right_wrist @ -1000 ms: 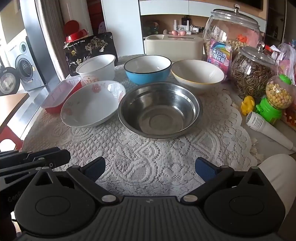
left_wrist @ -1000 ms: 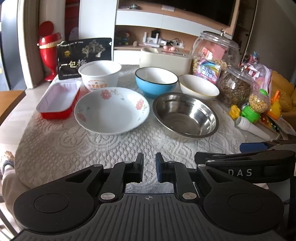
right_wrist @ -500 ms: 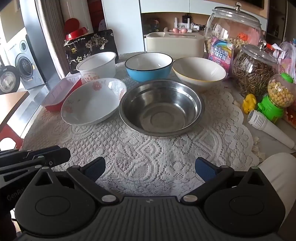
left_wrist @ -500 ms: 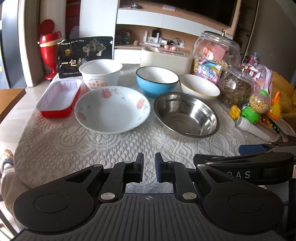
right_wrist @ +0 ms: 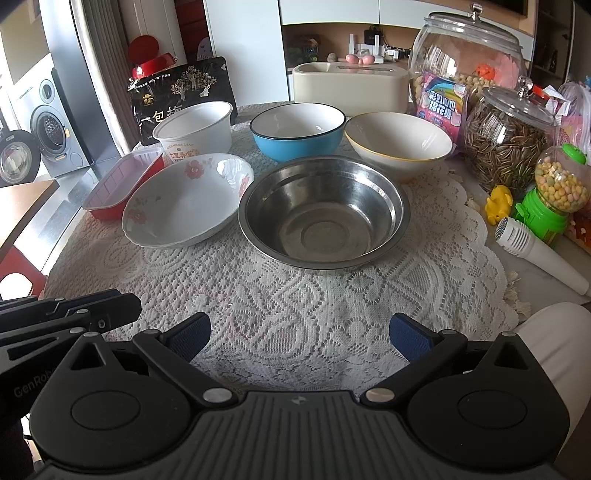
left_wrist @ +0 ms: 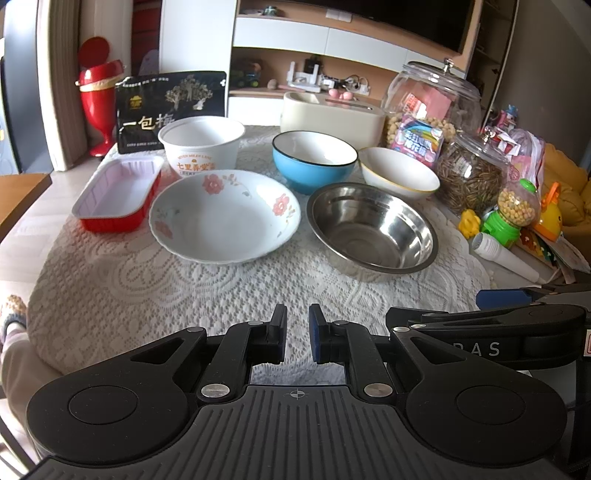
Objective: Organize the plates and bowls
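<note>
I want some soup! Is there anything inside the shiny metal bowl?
No, the shiny metal bowl is empty; the right wrist view shows its bare bottom on the lace cloth.

From my feed, daylight falls softly across the counter (right_wrist: 554,288) under its white lace cloth (right_wrist: 295,295). At upper left of the right view I see a washing machine (right_wrist: 51,125) beside grey curtains (right_wrist: 99,74). A white wall unit with wooden shelves (left_wrist: 332,37) fills the top of the left view, below what may be a dark television (left_wrist: 406,18).
</note>
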Demonstrator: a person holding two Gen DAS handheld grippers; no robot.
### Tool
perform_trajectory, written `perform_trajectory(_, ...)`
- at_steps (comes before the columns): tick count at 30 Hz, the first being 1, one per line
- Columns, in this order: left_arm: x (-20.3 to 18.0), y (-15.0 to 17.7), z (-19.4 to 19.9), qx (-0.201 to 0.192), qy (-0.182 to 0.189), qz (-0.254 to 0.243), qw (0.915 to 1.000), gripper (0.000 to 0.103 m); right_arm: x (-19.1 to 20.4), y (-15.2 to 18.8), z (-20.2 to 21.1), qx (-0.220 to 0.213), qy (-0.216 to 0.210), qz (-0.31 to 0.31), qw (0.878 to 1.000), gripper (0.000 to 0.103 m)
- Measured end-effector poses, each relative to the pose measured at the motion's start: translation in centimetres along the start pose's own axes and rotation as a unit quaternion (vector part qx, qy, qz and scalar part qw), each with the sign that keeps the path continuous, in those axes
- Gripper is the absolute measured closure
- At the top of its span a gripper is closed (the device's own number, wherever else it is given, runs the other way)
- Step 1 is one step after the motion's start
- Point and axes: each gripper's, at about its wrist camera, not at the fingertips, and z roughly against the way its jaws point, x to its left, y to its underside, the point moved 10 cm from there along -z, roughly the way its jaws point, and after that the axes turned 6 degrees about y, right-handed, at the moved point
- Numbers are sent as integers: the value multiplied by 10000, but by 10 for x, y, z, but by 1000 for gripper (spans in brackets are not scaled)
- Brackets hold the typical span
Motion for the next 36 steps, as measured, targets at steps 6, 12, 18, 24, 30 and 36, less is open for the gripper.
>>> perform_trajectory(6, 0, 0, 0, 2, 3, 3, 10000, 89, 0, 0, 0, 3, 4, -1, 10000, 0)
perform_trajectory(12, 1, 0, 0, 5, 5, 8, 10000, 89, 0, 0, 0, 7, 4, -1, 10000, 0)
perform_trajectory(18, 1, 0, 0, 8, 6, 9, 10000, 89, 1, 2, -1, 12, -4, -4, 10000, 0)
perform_trajectory(24, 1, 0, 0, 9, 8, 10, 10000, 89, 0, 1, 0, 16, -5, -7, 10000, 0)
perform_trajectory(30, 1, 0, 0, 12, 8, 11, 10000, 89, 1, 2, -1, 21, -5, -8, 10000, 0)
perform_trajectory(36, 1, 0, 0, 14, 8, 12, 10000, 89, 1, 3, -2, 24, -4, -7, 10000, 0)
